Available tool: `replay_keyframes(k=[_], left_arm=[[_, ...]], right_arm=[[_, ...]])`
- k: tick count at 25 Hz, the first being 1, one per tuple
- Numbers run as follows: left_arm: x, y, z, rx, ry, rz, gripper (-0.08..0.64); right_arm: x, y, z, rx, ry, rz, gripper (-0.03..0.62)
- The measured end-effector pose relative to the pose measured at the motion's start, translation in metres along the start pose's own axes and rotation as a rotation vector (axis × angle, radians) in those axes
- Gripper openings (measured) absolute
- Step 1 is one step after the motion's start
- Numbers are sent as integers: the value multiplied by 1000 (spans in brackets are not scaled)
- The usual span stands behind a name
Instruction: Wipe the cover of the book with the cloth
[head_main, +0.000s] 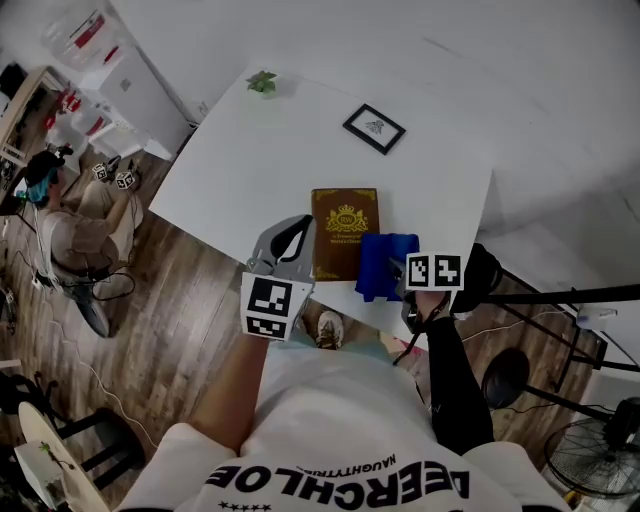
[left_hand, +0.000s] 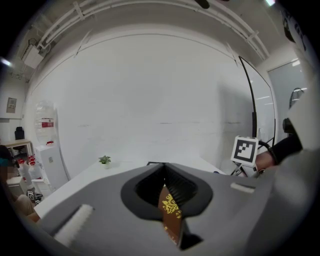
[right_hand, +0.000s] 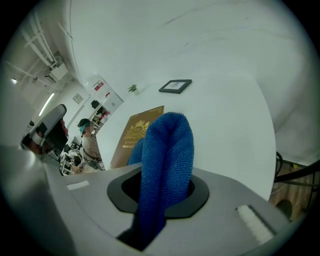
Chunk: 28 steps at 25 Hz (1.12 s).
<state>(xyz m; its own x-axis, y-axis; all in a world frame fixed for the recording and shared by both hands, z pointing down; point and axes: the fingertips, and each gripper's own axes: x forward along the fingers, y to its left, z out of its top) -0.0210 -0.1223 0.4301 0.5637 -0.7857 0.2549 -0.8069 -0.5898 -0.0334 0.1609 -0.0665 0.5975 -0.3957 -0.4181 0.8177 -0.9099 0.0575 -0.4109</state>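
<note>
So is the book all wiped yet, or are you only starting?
Only starting, it seems. Done: the right gripper has the blue cloth pinched in its jaws, and the left gripper is clamped on the book at its left edge. In hand: the cloth overlaps the cover's lower right corner. Left: most of the brown cover lies bare, so nearly all the wiping remains.

Setting: indoor recording lab or workroom.
Evidence: bare white walls. White table (head_main: 230, 170) dressed with a small potted plant (head_main: 262, 82) and a framed picture (head_main: 374, 128). Wood-plank floor (head_main: 180, 340) with loose cables (head_main: 110, 285). Second person (head_main: 75, 235) seated at left beside marker cubes (head_main: 125, 180). White cabinet (head_main: 140, 90) with red labels. Black stool (head_main: 505, 375). Floor fan (head_main: 590, 455). Exposed ceiling conduit (left_hand: 150, 7).
</note>
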Motion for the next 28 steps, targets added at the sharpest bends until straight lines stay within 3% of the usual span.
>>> replay_keyframes(k=[4, 12, 19, 22, 28], left_arm=[[10, -6, 1, -7, 2, -20, 57], [12, 12, 2, -47, 0, 4, 57], [13, 25, 8, -61, -8, 42, 57], [14, 29, 14, -52, -14, 53, 57], [12, 38, 13, -53, -4, 69, 57]], right_arm=[[-8, -14, -1, 22, -12, -5, 61], [-20, 44, 51, 57, -115, 261, 61], [20, 118, 96, 15, -91, 406, 61], [51, 133, 105, 12, -55, 399, 61], [97, 118, 104, 15, 15, 276, 61]])
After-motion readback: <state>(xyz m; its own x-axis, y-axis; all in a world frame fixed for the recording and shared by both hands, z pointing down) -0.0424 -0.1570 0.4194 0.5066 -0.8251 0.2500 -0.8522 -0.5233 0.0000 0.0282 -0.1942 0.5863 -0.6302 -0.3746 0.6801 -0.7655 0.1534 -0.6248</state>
